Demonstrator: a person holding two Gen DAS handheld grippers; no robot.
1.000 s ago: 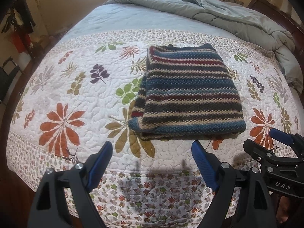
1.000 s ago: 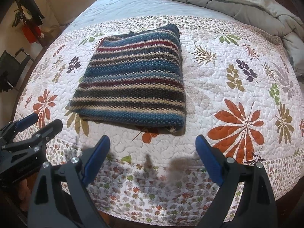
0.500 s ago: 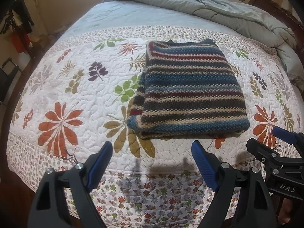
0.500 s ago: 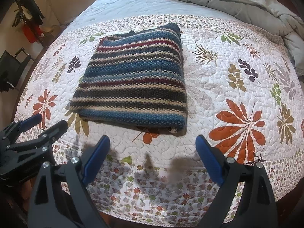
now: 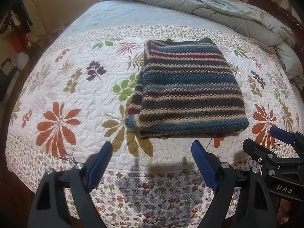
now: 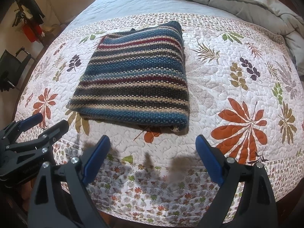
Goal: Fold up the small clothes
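Note:
A striped knit garment [image 5: 188,89], blue, dark red, tan and black, lies folded into a flat rectangle on the floral quilt [image 5: 66,87]; it also shows in the right wrist view [image 6: 133,81]. My left gripper [image 5: 152,161] is open and empty, held above the quilt's near edge, just short of the garment's near edge. My right gripper [image 6: 153,155] is open and empty, also short of the near edge. Each gripper shows in the other's view: the right one at the right edge [image 5: 266,142], the left one at the left edge [image 6: 47,123].
A rumpled grey-green comforter [image 5: 218,9] lies across the far end of the bed. A dark wooden headboard [image 5: 281,13] stands at the far right. Dark and red items [image 6: 30,26] hang by the wall at left, with a black chair [image 6: 11,66] below.
Both grippers drifted slightly; the garment looks a little closer and lower in the views. Both stay open and empty, and the garment has not moved on the quilt.

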